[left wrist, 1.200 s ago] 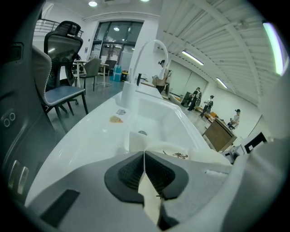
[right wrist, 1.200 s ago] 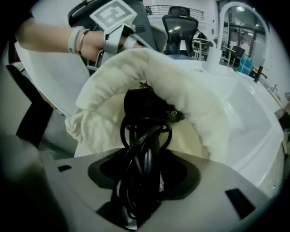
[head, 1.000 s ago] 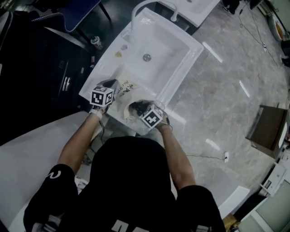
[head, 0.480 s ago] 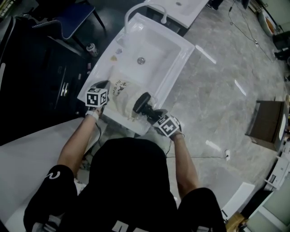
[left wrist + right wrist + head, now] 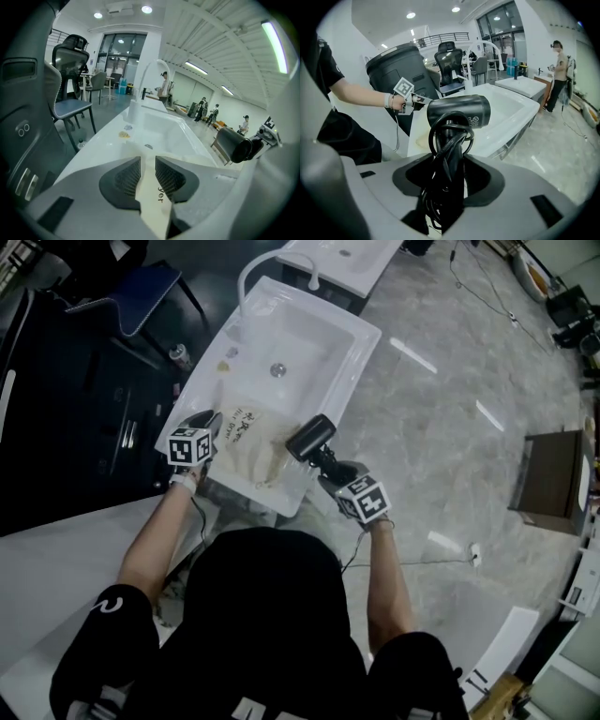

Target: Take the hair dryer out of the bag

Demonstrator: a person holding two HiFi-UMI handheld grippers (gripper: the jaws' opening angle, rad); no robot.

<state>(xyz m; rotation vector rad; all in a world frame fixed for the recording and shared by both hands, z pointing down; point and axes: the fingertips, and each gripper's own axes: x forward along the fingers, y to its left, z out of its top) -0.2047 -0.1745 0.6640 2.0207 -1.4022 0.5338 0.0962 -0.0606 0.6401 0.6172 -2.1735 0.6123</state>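
The right gripper (image 5: pixel 450 180) is clamping the handle of the hair dryer (image 5: pixel 311 439), which is hanging clear of the bag (image 5: pixel 246 448), over the near right edge of the sink (image 5: pixel 349 351). The dryer is looking rigid, smooth-shelled and top-heavy, with its barrel sitting above the jaws, so it is probably wanting to tip. The handle, with the cord (image 5: pixel 449 140) wound round it, is giving the surest hold, though loose loops could be sliding. The left gripper (image 5: pixel 147 169) has just been opening its jaws; they are standing apart, with the limp bag's edge lying between them.
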